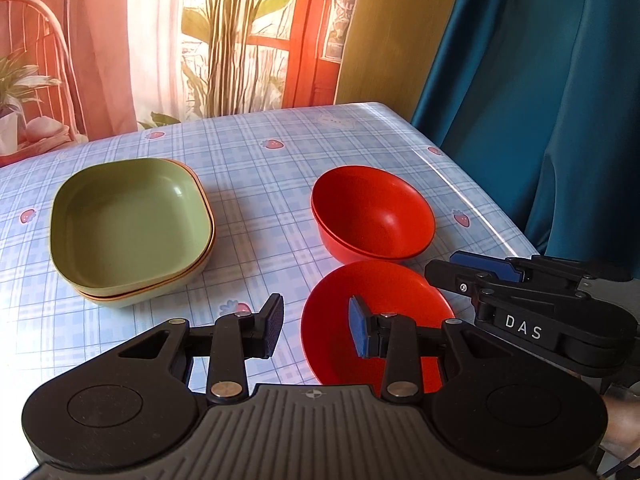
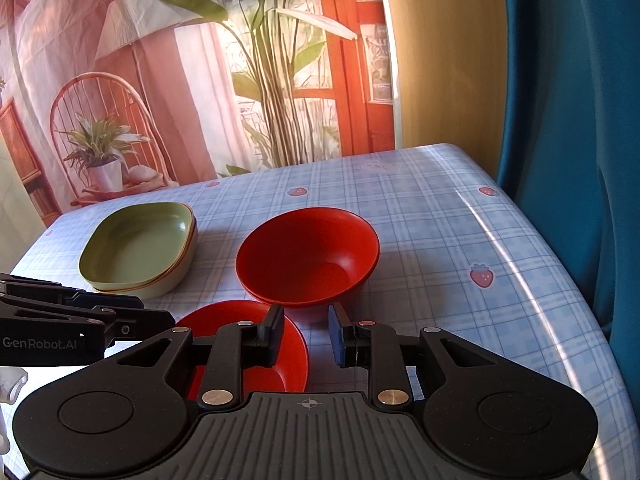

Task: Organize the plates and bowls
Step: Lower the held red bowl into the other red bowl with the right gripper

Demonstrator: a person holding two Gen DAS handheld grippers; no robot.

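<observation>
A stack of green square plates [image 1: 128, 228] with an orange rim between them sits at the table's left, also in the right wrist view [image 2: 140, 248]. A stack of two red bowls [image 1: 372, 212] stands mid-table [image 2: 308, 256]. A single red bowl [image 1: 396, 300] lies nearer, in front of it [image 2: 240, 320]. My left gripper [image 1: 316, 328] is open and empty, its right finger over the near bowl's left rim. My right gripper [image 2: 306, 338] is open and empty, hovering by the near bowl's right rim, just before the stacked bowls.
The table [image 1: 260, 168] has a blue plaid cloth with strawberries. Its right edge [image 2: 560, 300] drops off beside a blue curtain [image 2: 580, 120]. A printed backdrop [image 2: 200, 80] hangs behind the far edge.
</observation>
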